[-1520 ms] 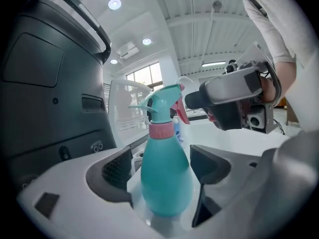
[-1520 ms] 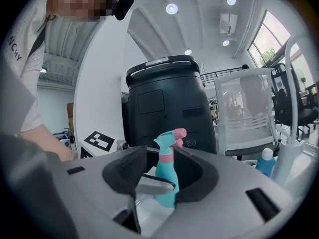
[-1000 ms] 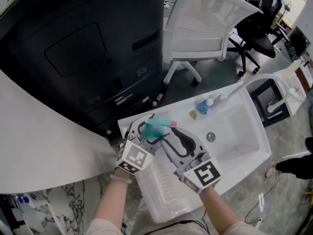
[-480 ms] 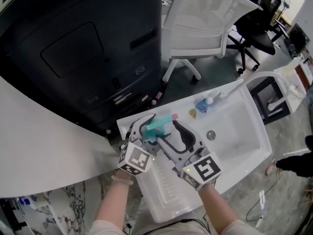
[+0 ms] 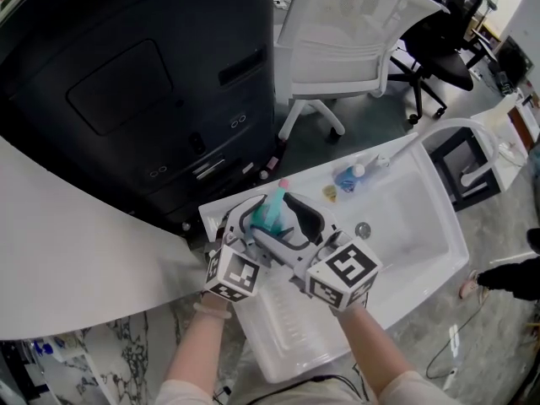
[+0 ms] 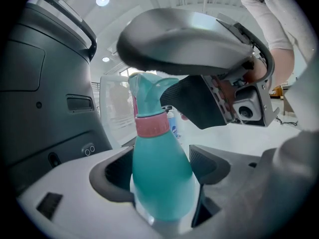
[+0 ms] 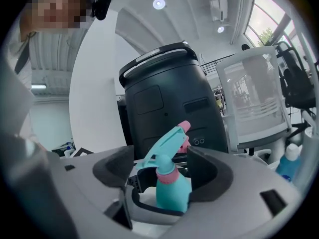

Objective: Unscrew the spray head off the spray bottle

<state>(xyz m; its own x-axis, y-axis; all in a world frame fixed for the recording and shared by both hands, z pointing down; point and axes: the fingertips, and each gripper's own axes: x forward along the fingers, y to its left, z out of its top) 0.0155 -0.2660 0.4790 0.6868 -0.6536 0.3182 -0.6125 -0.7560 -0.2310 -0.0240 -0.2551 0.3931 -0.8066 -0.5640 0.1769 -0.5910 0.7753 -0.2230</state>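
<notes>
A teal spray bottle [image 6: 162, 178] with a pink collar [image 6: 152, 126] stands upright in my left gripper [image 6: 160, 169], which is shut on its body. Its teal spray head [image 7: 167, 144] with a pink nozzle tip [image 7: 183, 127] sits between the jaws of my right gripper [image 7: 162, 169]. Those jaws are opening and stand wide, the left pad clearly off the head. In the head view, the left gripper [image 5: 257, 218] and the right gripper [image 5: 291, 218] meet around the bottle [image 5: 272, 212] over the left end of the white sink [image 5: 422, 218].
A blue bottle [image 5: 348, 180] lies at the sink's back rim, beside the drain [image 5: 363, 231]. The ridged draining board [image 5: 287, 332] lies under my hands. A large black cabinet [image 5: 126, 83] stands behind, with a white chair [image 5: 354, 32] and a black chair [image 5: 447, 62] to the right.
The right gripper's jaws have opened wider and its marker cube has turned and shifted left. The pink nozzle tip has swung from pointing right to pointing away. The left gripper still holds the bottle.
</notes>
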